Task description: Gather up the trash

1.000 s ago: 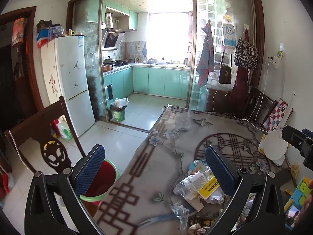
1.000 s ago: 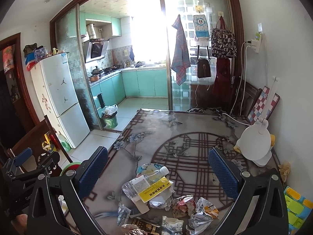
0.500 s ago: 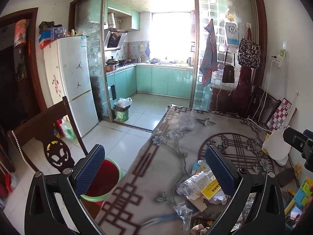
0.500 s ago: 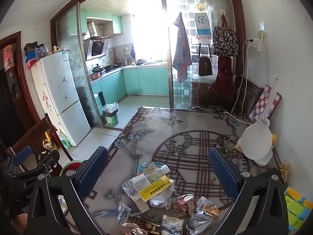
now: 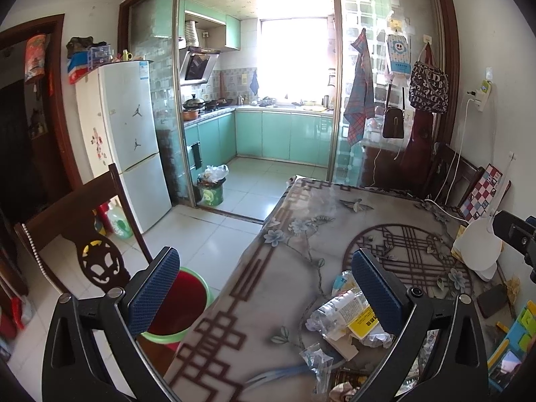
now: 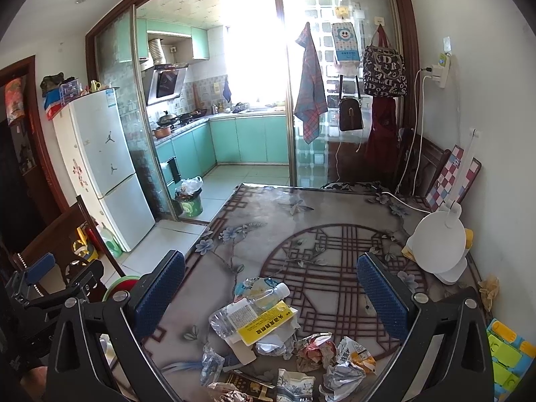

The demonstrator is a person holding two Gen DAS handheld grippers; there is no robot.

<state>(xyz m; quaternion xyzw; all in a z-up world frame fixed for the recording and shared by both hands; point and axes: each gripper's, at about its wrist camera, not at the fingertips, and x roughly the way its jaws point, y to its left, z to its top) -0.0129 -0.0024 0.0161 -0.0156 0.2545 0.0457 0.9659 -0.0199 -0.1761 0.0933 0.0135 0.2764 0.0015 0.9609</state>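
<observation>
A pile of trash lies at the near end of the patterned table (image 6: 335, 234): a crushed clear plastic bottle (image 6: 248, 308) with a yellow label, crumpled wrappers (image 6: 315, 351) and clear plastic bits (image 6: 211, 361). My right gripper (image 6: 271, 294) is open and empty above the pile. My left gripper (image 5: 268, 294) is open and empty over the table's left edge, with the bottle (image 5: 338, 311) by its right finger. A red bin with a green rim (image 5: 177, 311) stands on the floor beside the table.
A dark wooden chair (image 5: 83, 234) stands left of the table. A white round lamp (image 6: 439, 244) and a checkered board (image 6: 452, 177) are at the table's right side. Colourful toy blocks (image 6: 506, 358) lie at the near right. A fridge (image 5: 130, 140) and the kitchen's green bin (image 5: 211, 191) are beyond.
Both views have shifted slightly, the left gripper drifting a little left and back. Both grippers stay open and the trash has not moved.
</observation>
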